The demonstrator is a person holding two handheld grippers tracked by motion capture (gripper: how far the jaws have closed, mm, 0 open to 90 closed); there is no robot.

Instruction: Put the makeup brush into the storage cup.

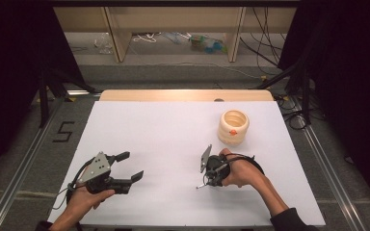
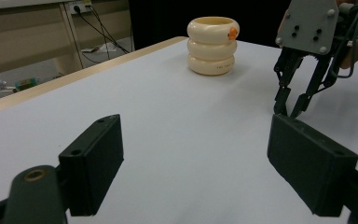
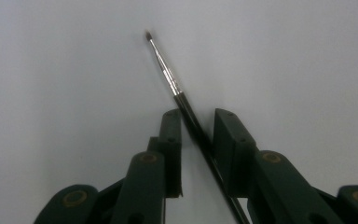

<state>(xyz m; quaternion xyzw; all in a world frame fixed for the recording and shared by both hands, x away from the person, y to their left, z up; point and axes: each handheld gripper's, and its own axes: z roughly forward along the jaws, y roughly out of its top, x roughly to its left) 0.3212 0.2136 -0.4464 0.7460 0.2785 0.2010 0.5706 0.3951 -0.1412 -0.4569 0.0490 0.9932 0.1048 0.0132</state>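
Evidently the work in hand is picking up the thin paintbrush (image 3: 186,112), which lies flat on the white table (image 1: 164,134), well on the person's side of the cream ringed pot (image 1: 233,127). The right gripper (image 1: 208,182) points steeply down over it, and in the right gripper view its two black jaws stand narrowly apart with the dark handle running slantwise between them. One pad looks to touch the handle, yet a gap shows on the other side, so the jaws are not clamped on it; a slim thing lying flat leaves little to catch, which likely explains the steep approach.

The left gripper (image 1: 125,168) waits with its jaws wide apart and nothing between them, held level well to the left of the pot, probably kept clear. Between brush and pot the table is bare, so nothing blocks a carry toward the pot's mouth. Beyond the pot, cables and clutter lie on the floor.
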